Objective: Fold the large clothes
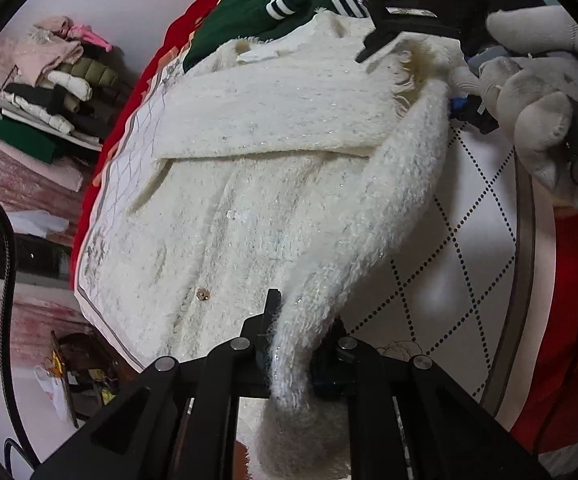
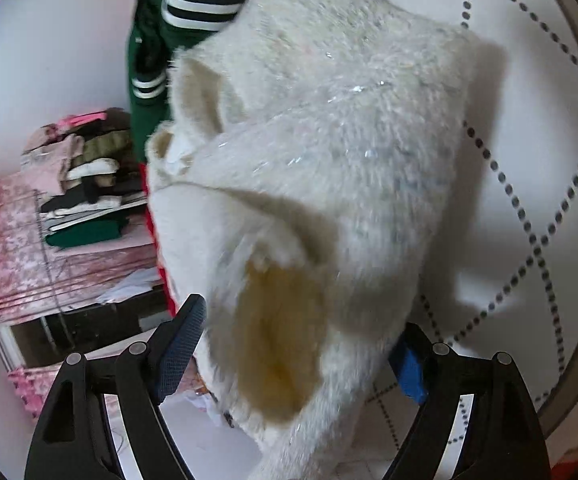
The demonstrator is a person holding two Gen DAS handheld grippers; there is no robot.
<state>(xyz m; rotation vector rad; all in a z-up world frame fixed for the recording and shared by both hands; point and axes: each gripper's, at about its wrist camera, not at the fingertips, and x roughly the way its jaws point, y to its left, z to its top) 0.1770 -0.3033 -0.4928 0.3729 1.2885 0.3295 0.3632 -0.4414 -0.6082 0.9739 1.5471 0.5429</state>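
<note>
A fluffy white cardigan [image 1: 257, 184] lies spread on a white quilted surface [image 1: 477, 248], one sleeve folded across its chest. My left gripper [image 1: 297, 344] is shut on the other white sleeve [image 1: 393, 208], which runs from my fingers up to the shoulder. My right gripper [image 1: 393, 28], held by a gloved hand [image 1: 537, 112], sits at that shoulder. In the right wrist view the right gripper [image 2: 293, 356] has its fingers [image 2: 181, 348] spread wide, with the cardigan's fluffy cloth [image 2: 329, 152] bulging between them and a sleeve opening [image 2: 277, 340] showing.
A green garment with black-and-white striped cuffs [image 1: 289, 4] lies beyond the cardigan on a red blanket [image 1: 193, 20]. A stack of folded clothes [image 1: 53, 92] sits on a pink surface at left. A dark low stand [image 1: 77, 364] is on the floor.
</note>
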